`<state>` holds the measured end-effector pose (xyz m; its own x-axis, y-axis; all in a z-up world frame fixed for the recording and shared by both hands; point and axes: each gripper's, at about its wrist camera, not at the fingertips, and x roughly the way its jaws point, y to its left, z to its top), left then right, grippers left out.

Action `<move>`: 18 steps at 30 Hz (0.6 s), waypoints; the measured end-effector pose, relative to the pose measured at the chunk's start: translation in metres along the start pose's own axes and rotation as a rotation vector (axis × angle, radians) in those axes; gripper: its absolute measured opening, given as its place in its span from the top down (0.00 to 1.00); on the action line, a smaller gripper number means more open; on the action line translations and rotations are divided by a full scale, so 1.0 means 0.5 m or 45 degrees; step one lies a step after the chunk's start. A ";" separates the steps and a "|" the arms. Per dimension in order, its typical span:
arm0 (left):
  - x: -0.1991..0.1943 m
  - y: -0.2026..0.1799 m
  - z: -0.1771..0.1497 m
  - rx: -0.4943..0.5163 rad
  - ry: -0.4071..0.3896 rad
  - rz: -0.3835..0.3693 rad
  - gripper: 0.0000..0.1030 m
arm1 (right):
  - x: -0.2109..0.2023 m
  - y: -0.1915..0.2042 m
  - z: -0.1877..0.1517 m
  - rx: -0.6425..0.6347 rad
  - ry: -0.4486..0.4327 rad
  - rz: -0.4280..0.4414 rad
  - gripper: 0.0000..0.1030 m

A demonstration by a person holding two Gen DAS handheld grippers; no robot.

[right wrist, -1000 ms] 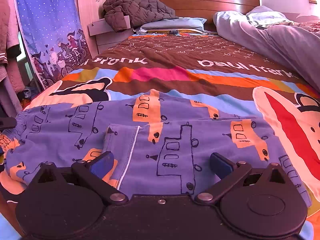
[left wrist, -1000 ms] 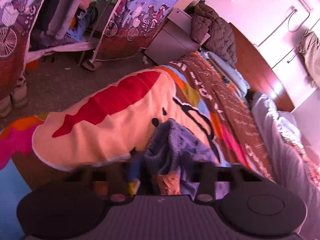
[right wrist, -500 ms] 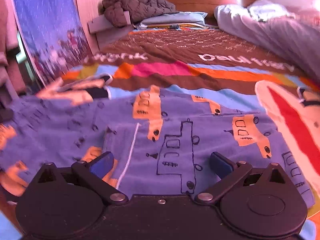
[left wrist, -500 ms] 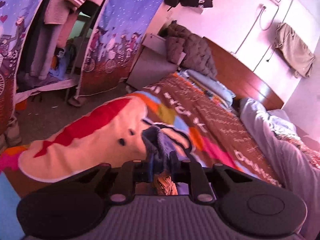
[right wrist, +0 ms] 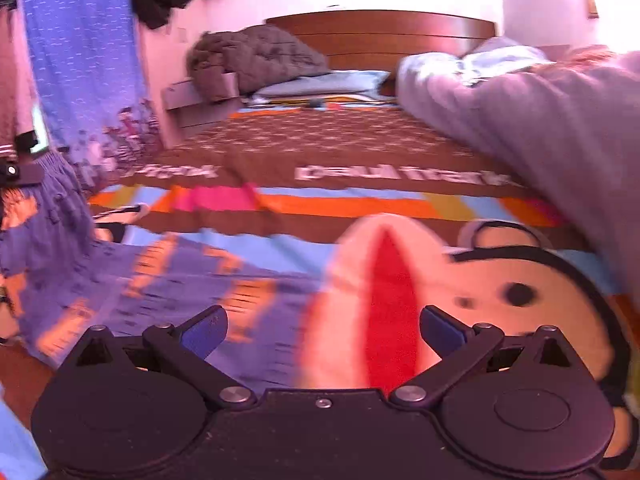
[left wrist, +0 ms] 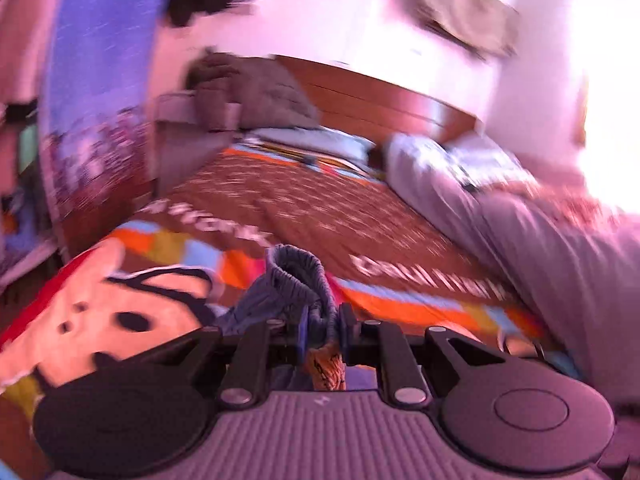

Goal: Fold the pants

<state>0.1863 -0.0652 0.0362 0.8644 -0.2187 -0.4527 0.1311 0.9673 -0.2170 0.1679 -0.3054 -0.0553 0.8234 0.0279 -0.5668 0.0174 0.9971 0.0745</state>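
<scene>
The left gripper [left wrist: 323, 326] is clamped on the elastic waistband of the pants [left wrist: 294, 280], which bunches up in the lower middle of the left wrist frame. A second ago that band sat low against the bedspread [left wrist: 280, 200]; now it is raised, and the headboard fills the upper frame — the lift has begun. The right gripper [right wrist: 320, 326] stands wide apart, holding nothing. It hovered over the folded leg a second ago; now the pants [right wrist: 132, 292] lie at lower left of its frame, rising toward the left edge, and the cartoon face sits between its fingers. Likely the waist end is being carried over for the next fold, single-handed.
</scene>
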 end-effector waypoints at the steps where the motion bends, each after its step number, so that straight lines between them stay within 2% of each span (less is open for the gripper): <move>1: 0.015 -0.042 -0.008 0.045 0.027 -0.027 0.84 | -0.002 -0.026 -0.005 0.014 0.003 -0.010 0.01; 7: 0.113 -0.238 -0.099 0.218 0.190 -0.191 0.83 | -0.025 -0.157 -0.032 0.228 0.041 -0.050 0.01; 10: 0.149 -0.281 -0.162 0.293 0.296 -0.344 0.74 | -0.034 -0.193 -0.047 0.331 0.057 -0.049 0.01; 12: 0.144 -0.282 -0.190 0.299 0.354 -0.369 0.46 | -0.033 -0.205 -0.051 0.374 0.069 -0.052 0.01; 14: 0.119 -0.265 -0.201 0.289 0.310 -0.386 0.30 | -0.031 -0.204 -0.050 0.380 0.072 -0.055 0.01; 16: 0.084 -0.235 -0.196 0.253 0.258 -0.379 0.21 | -0.028 -0.198 -0.050 0.355 0.082 -0.062 0.01; 18: 0.053 -0.198 -0.183 0.198 0.236 -0.356 0.16 | -0.021 -0.188 -0.047 0.314 0.102 -0.077 0.01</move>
<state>0.1516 -0.1787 -0.0332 0.6841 -0.4830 -0.5465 0.4344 0.8717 -0.2266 0.1442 -0.3976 -0.0758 0.7694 -0.0162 -0.6385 0.2112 0.9499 0.2304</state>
